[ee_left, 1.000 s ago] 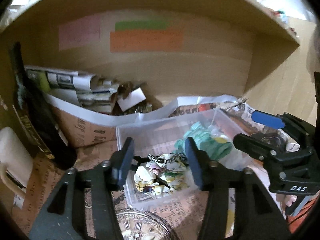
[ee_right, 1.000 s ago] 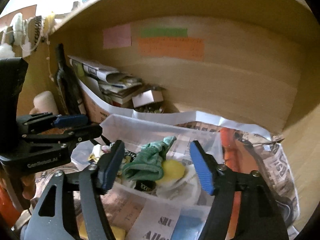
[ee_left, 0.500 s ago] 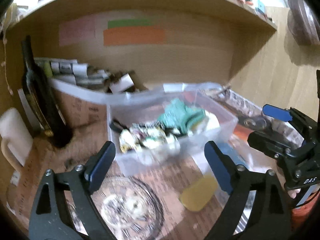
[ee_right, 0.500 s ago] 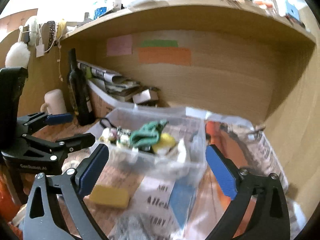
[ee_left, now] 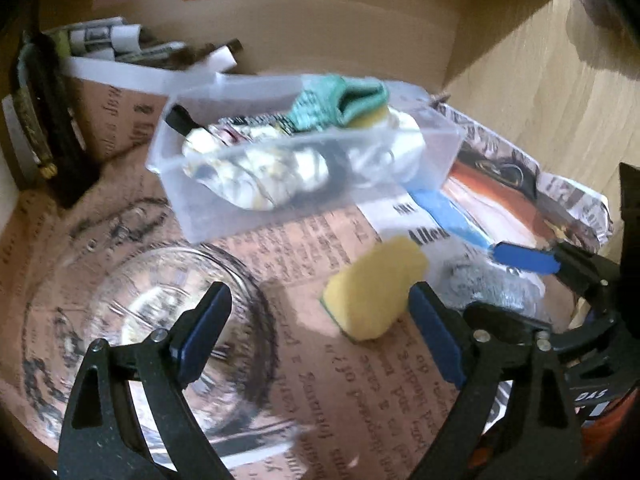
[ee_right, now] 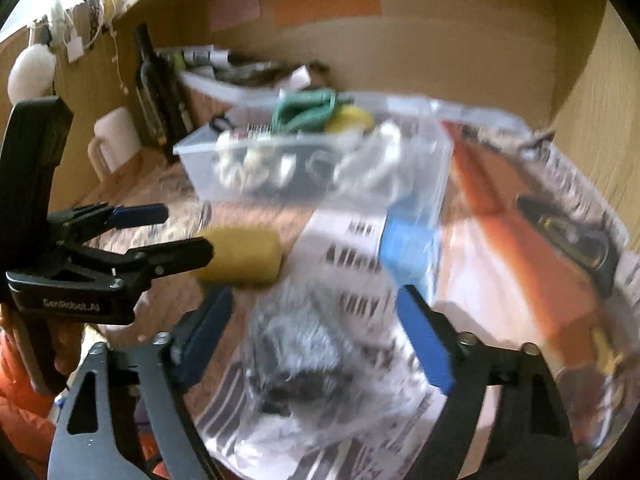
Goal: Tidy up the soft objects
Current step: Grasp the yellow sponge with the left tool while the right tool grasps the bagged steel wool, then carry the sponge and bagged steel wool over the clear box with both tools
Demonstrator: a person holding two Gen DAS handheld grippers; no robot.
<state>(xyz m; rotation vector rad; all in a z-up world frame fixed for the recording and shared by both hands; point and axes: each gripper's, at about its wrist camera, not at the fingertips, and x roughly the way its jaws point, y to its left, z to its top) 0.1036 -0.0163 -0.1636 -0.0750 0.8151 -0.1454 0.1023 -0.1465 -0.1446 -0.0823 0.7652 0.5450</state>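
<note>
A clear plastic bin (ee_left: 440,148) holds a green cloth (ee_left: 340,100), a yellow item and patterned soft items; it also shows in the right wrist view (ee_right: 420,184). A yellow sponge (ee_left: 376,280) lies on the newspaper in front of it, also in the right wrist view (ee_right: 244,256). A grey fuzzy object (ee_right: 296,336) lies by the sponge. My left gripper (ee_left: 320,344) is open, its right finger beside the sponge. My right gripper (ee_right: 312,340) is open above the grey object. The left gripper (ee_right: 176,236) reaches the sponge in the right wrist view.
A glass bowl (ee_left: 132,320) sits front left under my left gripper. A dark bottle (ee_right: 156,92), a white mug (ee_right: 116,140) and a box of rolled papers (ee_left: 120,44) stand at the back left. Shelf walls close the back and right.
Both grippers have pulled back from the bin and dropped lower. The left now frames the bowl and sponge; the right now hangs over the grey object. Both stay open.
</note>
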